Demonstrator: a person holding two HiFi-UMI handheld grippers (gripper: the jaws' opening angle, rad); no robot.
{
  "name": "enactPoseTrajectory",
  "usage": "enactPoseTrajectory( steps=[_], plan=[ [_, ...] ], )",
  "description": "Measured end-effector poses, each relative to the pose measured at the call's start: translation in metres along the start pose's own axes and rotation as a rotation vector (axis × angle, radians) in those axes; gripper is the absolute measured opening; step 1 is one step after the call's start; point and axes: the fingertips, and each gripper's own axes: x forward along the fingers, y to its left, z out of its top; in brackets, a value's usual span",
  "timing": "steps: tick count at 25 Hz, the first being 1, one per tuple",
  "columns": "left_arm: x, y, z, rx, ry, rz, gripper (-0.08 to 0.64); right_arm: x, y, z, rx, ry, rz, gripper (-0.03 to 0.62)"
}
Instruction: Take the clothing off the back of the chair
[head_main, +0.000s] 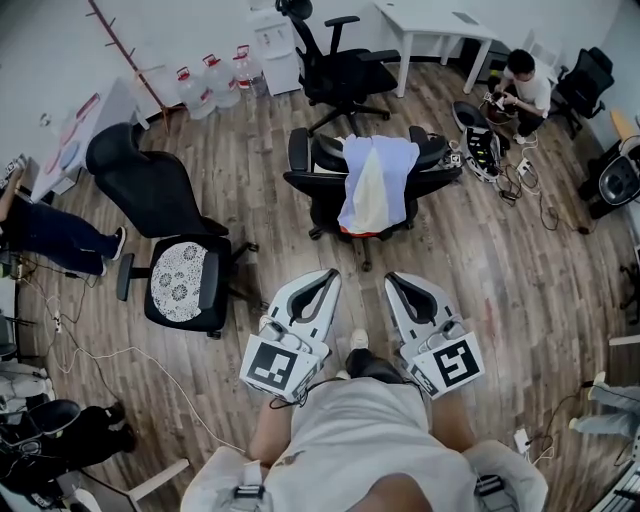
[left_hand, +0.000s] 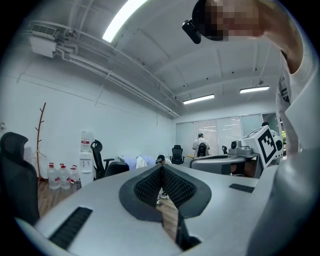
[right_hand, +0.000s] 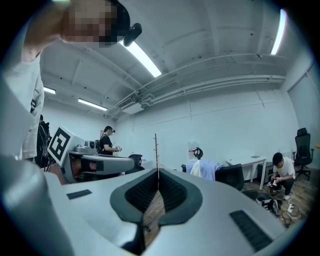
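A pale blue and white garment (head_main: 377, 184) hangs over the back of a black office chair (head_main: 312, 170) in the middle of the room, facing me. It shows small in the left gripper view as the garment (left_hand: 136, 161) and in the right gripper view as the garment (right_hand: 204, 168). My left gripper (head_main: 329, 273) and right gripper (head_main: 393, 277) are held side by side in front of my body, both shut and empty, pointing level toward the chair and well short of it.
A second black chair with a patterned cushion (head_main: 180, 283) stands at left. Another black chair (head_main: 340, 65) and a white desk (head_main: 437, 25) are behind. Water bottles (head_main: 213, 75) line the far wall. A person (head_main: 521, 92) crouches at the back right among cables (head_main: 535, 195).
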Motion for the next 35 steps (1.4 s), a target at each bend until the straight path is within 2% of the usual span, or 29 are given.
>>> enactPoseTrajectory(
  steps=[18,29,35],
  plan=[
    [0.065,0.018,0.001,-0.003,0.017,0.021,0.017,0.037,-0.066,-0.002,0.008,0.010,0.041,0.021],
    [0.085,0.021,-0.010,-0.011,0.059,0.013,0.018,0.042,-0.087,-0.021,0.028,0.049,0.018,0.021],
    [0.095,0.029,-0.018,-0.019,0.054,-0.016,0.018,0.051,-0.093,-0.029,0.031,0.068,-0.007,0.021]
  ],
)
